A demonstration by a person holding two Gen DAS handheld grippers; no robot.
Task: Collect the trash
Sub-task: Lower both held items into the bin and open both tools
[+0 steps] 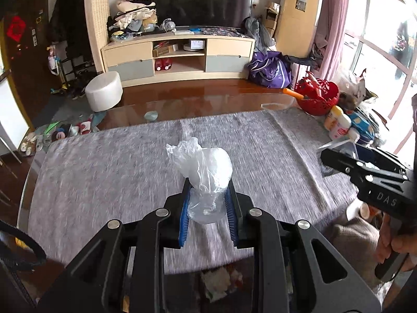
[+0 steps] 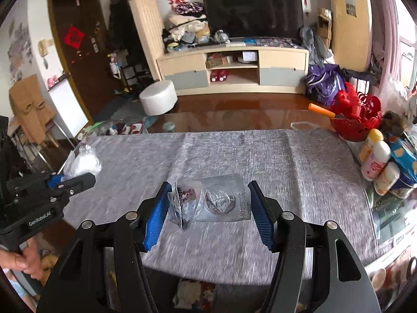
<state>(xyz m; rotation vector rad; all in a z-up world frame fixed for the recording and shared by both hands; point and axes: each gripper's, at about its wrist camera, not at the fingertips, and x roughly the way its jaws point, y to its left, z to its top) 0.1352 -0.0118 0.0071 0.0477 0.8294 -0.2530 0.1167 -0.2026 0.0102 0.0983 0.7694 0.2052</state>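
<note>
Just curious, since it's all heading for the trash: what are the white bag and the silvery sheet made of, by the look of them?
The bag in the left tongs looks like thin plastic film: translucent, glossy, crinkled. The sheet between the pads of the right tongs looks like a foil-backed pill pack: dull silver, creased, with a round dented pocket and printed digits. It may be metallised plastic instead.

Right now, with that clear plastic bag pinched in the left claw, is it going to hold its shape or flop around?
The clear plastic bag looks thin and crumpled, so it will likely flop. It seems very light, puffing up above the left claw. The smooth film may slip.
</note>
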